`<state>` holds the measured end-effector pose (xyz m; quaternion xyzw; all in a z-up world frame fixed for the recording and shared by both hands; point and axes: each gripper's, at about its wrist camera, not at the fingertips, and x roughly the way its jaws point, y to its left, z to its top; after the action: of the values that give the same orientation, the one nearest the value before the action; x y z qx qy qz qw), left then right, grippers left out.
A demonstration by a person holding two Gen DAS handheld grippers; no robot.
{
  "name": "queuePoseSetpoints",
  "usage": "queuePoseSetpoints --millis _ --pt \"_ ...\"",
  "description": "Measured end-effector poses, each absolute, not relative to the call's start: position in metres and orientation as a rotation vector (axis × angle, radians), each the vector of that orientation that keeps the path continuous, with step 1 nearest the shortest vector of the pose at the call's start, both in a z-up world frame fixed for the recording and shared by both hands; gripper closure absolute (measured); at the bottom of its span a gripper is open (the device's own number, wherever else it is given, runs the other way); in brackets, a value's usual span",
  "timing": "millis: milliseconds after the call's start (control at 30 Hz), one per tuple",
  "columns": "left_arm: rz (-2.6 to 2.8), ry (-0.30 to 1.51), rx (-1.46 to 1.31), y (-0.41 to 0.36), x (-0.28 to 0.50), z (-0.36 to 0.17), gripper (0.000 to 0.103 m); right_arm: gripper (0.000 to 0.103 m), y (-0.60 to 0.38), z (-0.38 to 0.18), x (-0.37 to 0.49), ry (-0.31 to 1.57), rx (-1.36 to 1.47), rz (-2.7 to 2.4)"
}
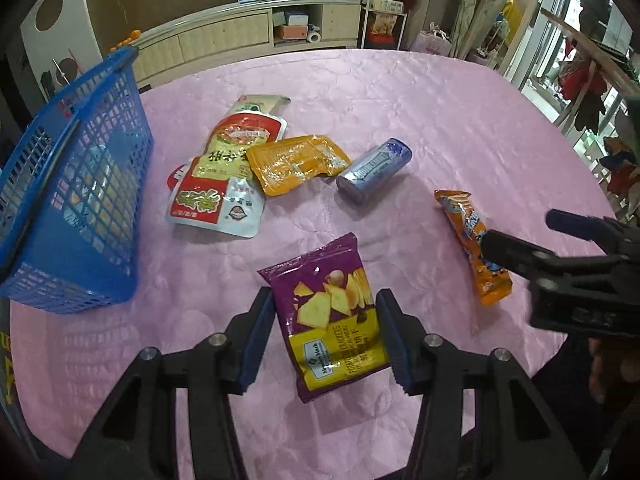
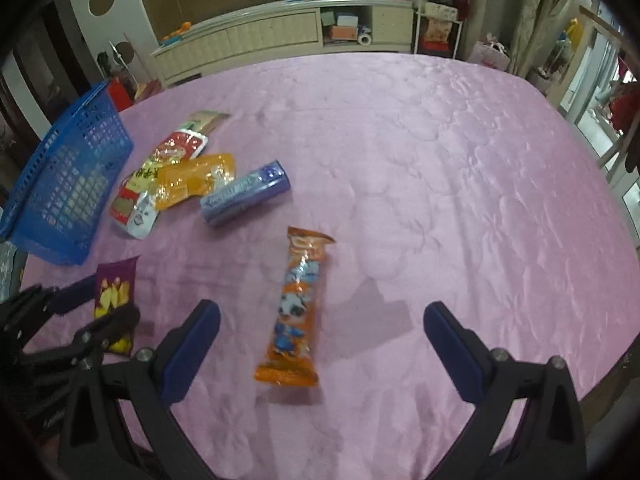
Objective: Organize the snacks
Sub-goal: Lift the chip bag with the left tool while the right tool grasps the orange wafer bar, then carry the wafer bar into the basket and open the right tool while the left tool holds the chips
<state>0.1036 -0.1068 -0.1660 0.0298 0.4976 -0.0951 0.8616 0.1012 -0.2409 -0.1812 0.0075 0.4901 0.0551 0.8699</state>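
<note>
A purple and yellow cracker bag [image 1: 336, 316] lies between the fingers of my left gripper [image 1: 326, 338], whose jaws close in on its sides; whether they press it I cannot tell. The bag also shows in the right wrist view [image 2: 114, 292]. My right gripper [image 2: 320, 344] is open above a long orange snack bar [image 2: 298, 308], which also shows in the left wrist view [image 1: 472, 244]. A blue basket [image 1: 76, 196] stands at the left.
A pile of red, yellow and orange pouches [image 1: 240, 164] and a blue-purple tube [image 1: 374, 170] lie mid-table on the pink cloth [image 1: 440, 120]. The right gripper body [image 1: 560, 276] reaches in from the right. A cabinet stands behind the table.
</note>
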Motion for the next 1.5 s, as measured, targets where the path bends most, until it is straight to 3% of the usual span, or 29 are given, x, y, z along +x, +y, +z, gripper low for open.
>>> queuePoseSetpoints --millis 233,433,500,533,567,867,1500 --pt "-0.199 1.028 0.028 -0.092 0.101 -0.157 0.054 0.005 -0.229 -0.196 0.119 1.060 -0.060 0.113" --pt "-0.207 1.048 0.008 -0.091 0.115 -0.169 0.054 0.043 -0.224 -0.217 0.127 1.144 -0.040 0.180" --pt "-0.205 1.054 0.006 -0.093 0.117 -0.172 0.054 0.067 -0.222 -0.216 0.126 1.124 -0.066 0.164" --pt "-0.203 1.058 0.005 -0.094 0.117 -0.173 0.054 0.072 -0.221 -0.216 0.127 1.119 -0.081 0.151" --pt "-0.201 1.060 0.002 -0.094 0.117 -0.173 0.054 0.084 -0.221 -0.216 0.128 1.120 -0.081 0.141" --pt "-0.192 1.010 -0.008 -0.085 0.104 -0.149 0.054 0.084 -0.218 -0.186 0.109 1.063 -0.032 0.220" --pt "-0.137 0.763 -0.036 0.002 0.058 -0.028 0.054 0.084 -0.138 -0.058 0.078 0.841 -0.035 0.394"
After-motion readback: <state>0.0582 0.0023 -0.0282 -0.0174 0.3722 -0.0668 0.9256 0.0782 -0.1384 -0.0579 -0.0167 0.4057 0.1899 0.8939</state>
